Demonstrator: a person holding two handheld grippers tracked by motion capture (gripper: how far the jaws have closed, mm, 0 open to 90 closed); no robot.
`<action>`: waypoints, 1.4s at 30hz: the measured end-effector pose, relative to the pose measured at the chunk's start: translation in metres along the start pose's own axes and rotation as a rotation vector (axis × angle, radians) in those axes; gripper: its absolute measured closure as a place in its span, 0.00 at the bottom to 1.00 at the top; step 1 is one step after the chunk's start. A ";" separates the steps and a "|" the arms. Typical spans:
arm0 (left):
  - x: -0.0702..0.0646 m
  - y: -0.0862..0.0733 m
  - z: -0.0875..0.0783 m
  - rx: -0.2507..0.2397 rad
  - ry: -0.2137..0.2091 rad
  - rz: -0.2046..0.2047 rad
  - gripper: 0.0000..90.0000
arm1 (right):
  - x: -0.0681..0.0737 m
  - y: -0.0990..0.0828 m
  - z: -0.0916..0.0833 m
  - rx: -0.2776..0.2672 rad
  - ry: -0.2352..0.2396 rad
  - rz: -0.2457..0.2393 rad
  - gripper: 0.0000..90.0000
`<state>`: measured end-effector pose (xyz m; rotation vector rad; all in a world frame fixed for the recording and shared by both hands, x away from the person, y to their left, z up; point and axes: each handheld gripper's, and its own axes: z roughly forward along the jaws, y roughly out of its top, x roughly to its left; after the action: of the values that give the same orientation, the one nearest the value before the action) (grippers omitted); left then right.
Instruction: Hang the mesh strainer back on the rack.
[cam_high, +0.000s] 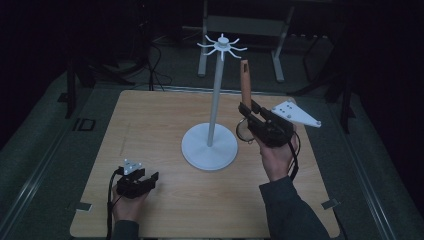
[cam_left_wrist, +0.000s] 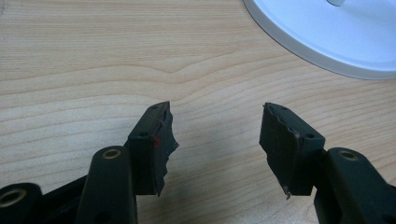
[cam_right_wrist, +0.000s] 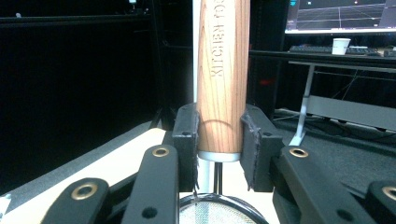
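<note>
Dark surroundings frame our pale wooden desk, where a white hook stand rises from its round base at the centre. Our right tool is clamped on the wooden handle of a small strainer, held upright beside the stand's pole, its mesh ring hanging below the jaws. Our left tool rests low over the desk near the base, jaws apart and empty. We judge the strainer lifted but not yet hung on a hook.
</note>
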<state>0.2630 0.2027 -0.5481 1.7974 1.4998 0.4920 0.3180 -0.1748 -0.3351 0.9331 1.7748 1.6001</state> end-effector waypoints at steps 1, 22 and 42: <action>0.000 0.000 0.000 0.000 0.000 0.000 0.49 | 0.000 0.000 0.000 0.000 0.001 0.003 0.77; 0.000 0.000 0.000 -0.001 -0.003 0.000 0.49 | -0.002 0.006 0.010 -0.030 0.015 0.017 0.77; 0.001 0.000 0.000 -0.001 -0.003 -0.002 0.49 | -0.007 0.014 0.028 -0.013 0.080 0.050 0.77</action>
<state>0.2630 0.2037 -0.5478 1.7953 1.4988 0.4892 0.3460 -0.1629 -0.3245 0.9260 1.8064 1.7002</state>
